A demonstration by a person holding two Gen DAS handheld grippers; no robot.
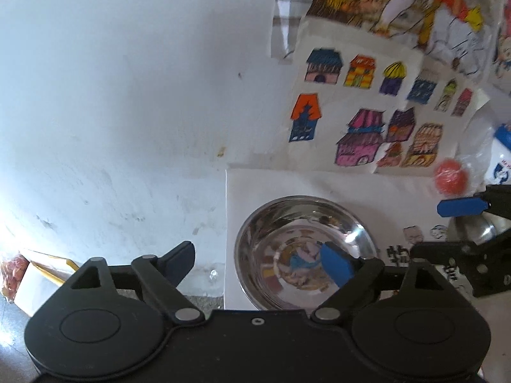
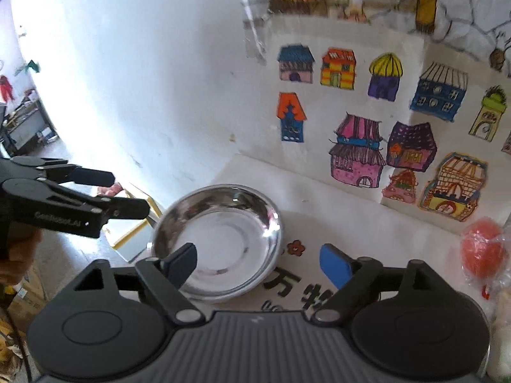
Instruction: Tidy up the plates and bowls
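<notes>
A shiny steel bowl (image 1: 303,252) (image 2: 220,239) sits empty near the left edge of a white table (image 1: 271,188) (image 2: 335,223). My left gripper (image 1: 258,263) hovers over that edge, open; its blue right finger (image 1: 335,265) overlaps the bowl's inside and its left finger hangs past the table. It also shows in the right wrist view, where the left gripper (image 2: 131,193) stands open left of the bowl. My right gripper (image 2: 258,263) is open above the bowl's near right rim, nothing pressed between its pads. In the left wrist view the right gripper (image 1: 447,233) is at the far right.
Sheets with coloured house drawings (image 1: 367,111) (image 2: 399,111) hang on the wall behind the table. A red ball in clear plastic (image 1: 452,178) (image 2: 482,255) lies at the right, by a blue-white carton (image 1: 501,159). A second steel item (image 1: 476,229) shows behind the right gripper. Boxes (image 1: 32,274) lie on the floor.
</notes>
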